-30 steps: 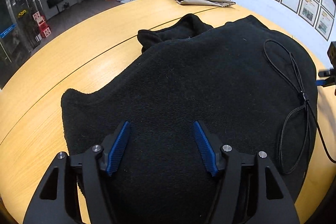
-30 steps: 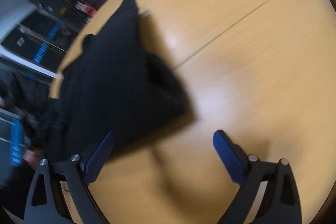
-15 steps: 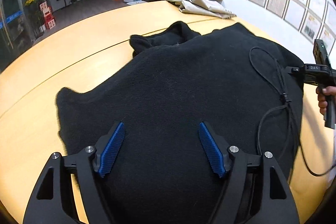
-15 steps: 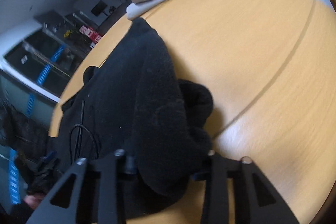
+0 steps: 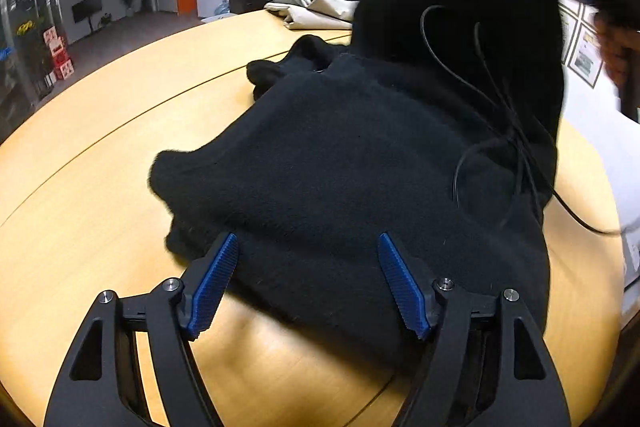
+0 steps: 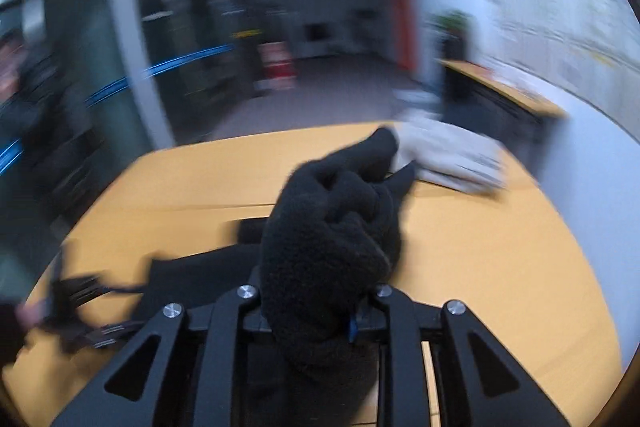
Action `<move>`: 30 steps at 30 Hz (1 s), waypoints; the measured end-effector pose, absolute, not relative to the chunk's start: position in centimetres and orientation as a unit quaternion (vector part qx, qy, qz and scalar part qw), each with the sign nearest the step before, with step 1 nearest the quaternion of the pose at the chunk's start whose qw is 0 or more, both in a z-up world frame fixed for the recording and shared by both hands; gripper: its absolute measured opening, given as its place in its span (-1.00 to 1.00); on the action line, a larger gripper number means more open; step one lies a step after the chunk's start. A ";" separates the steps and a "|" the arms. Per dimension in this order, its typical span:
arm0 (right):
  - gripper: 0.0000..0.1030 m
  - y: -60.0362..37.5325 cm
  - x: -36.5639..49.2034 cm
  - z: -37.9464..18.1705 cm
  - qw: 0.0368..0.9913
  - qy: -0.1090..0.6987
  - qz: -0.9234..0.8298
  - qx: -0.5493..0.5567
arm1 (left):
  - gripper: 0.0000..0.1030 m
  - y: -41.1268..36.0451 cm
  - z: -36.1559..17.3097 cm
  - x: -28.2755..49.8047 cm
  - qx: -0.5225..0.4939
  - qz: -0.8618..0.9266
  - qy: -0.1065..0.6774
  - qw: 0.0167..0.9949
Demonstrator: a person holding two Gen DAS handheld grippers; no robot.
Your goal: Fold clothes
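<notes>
My right gripper (image 6: 316, 311) has just been closing and now pinches a bunched fold of the black fleece garment (image 5: 340, 163), held above the wooden table (image 5: 120, 99) — the rest lies spread there. My left gripper (image 5: 306, 281) is spread wide, its blue pads (image 5: 212, 283) straddling the garment's near edge, grasping nothing.

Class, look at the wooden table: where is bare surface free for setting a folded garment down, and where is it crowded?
Free: the wooden table left of the black fleece, up to the beige garment. Crowded: the middle and right, under the fleece and its cord.
</notes>
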State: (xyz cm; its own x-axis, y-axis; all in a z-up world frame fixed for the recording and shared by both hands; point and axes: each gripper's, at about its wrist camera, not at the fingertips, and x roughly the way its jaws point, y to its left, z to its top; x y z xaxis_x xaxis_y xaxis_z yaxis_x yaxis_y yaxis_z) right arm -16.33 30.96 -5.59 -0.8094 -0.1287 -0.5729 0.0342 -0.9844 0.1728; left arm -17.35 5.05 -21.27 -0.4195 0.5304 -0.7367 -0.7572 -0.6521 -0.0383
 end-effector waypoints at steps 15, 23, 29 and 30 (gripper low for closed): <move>-0.57 24.3 -17.7 -5.0 0.144 -0.124 -0.932 0.308 | 0.44 8.5 -22.9 -18.5 -0.371 0.809 0.173 0.421; -0.57 14.1 -15.5 -5.7 0.297 -0.088 -0.897 0.314 | 0.45 7.9 -23.4 -19.9 -0.377 0.815 0.135 0.418; -0.57 12.9 -16.2 -11.8 0.230 -0.065 -0.893 0.381 | 0.44 5.9 -21.7 -20.4 -0.382 0.823 0.120 0.403; -0.57 12.4 -16.3 -11.8 0.232 -0.051 -0.893 0.382 | 0.43 5.3 -21.2 -20.4 -0.381 0.826 0.125 0.396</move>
State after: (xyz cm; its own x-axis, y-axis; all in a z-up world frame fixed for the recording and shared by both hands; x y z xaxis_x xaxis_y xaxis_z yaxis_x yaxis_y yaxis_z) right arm -16.28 12.35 -11.85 -0.6007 -0.4525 -0.6591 0.3748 -0.8876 0.2678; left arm -20.39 5.25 -21.17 -0.3956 0.5592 -0.7286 -0.7492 -0.6553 -0.0962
